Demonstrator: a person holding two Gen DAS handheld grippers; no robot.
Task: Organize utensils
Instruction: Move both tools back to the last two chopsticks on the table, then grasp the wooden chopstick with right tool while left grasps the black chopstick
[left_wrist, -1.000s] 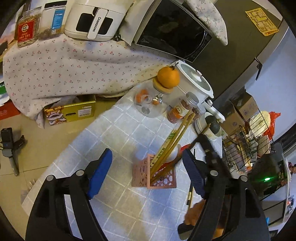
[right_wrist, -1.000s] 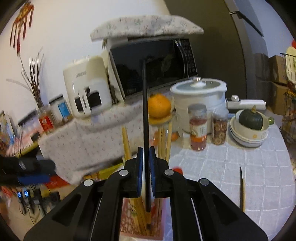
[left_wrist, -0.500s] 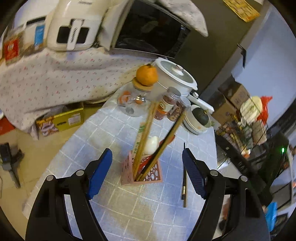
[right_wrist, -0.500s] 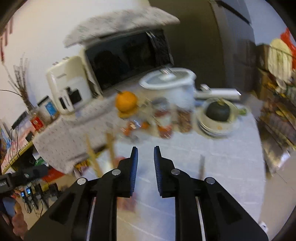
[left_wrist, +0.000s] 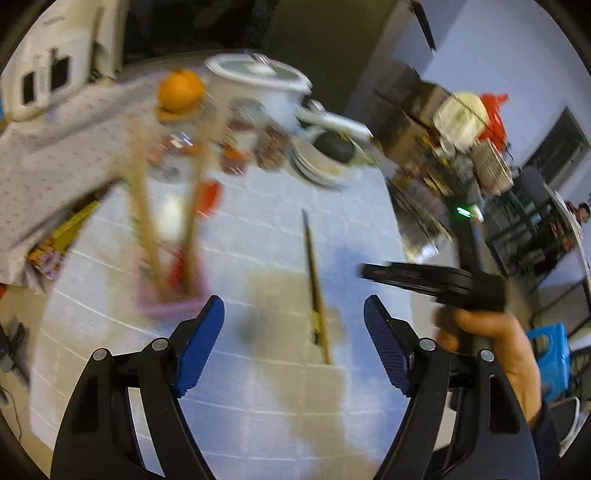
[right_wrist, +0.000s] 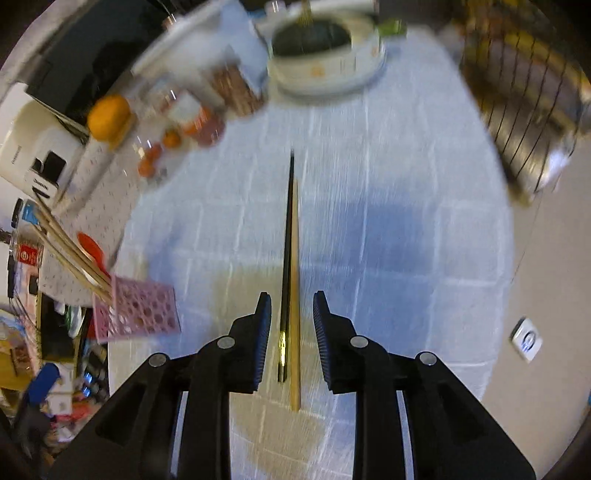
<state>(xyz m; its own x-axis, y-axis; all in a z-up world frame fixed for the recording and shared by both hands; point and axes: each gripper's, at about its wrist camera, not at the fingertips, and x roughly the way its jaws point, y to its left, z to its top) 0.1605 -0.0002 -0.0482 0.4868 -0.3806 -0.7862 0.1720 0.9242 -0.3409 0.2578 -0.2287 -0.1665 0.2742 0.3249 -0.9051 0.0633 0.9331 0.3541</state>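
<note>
Two thin chopsticks, one black (right_wrist: 287, 236) and one pale wood (right_wrist: 294, 295), lie together on the tiled table (right_wrist: 388, 229). The right tool (right_wrist: 291, 325) straddles them, half open and empty; the left tool (left_wrist: 293, 332) gapes wide. They look light, stiff, slippery: grip mid-length. Pink perforated holder (right_wrist: 138, 314) stands left; jars and bowls sit far off.

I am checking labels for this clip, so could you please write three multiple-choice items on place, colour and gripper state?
1. Where do the loose chopsticks lie?
A. In the pink holder
B. On the table, between the right gripper's fingers
C. In the bowl

2. What colour is the utensil holder?
A. Pink
B. Green
C. Black

3. How is the left gripper?
A. Shut on a spoon
B. Shut on a chopstick
C. Open

Answers: B, they lie flat in front of the right gripper; A, its perforated wall is pink; C, its fingers stand wide apart, holding nothing.
</note>
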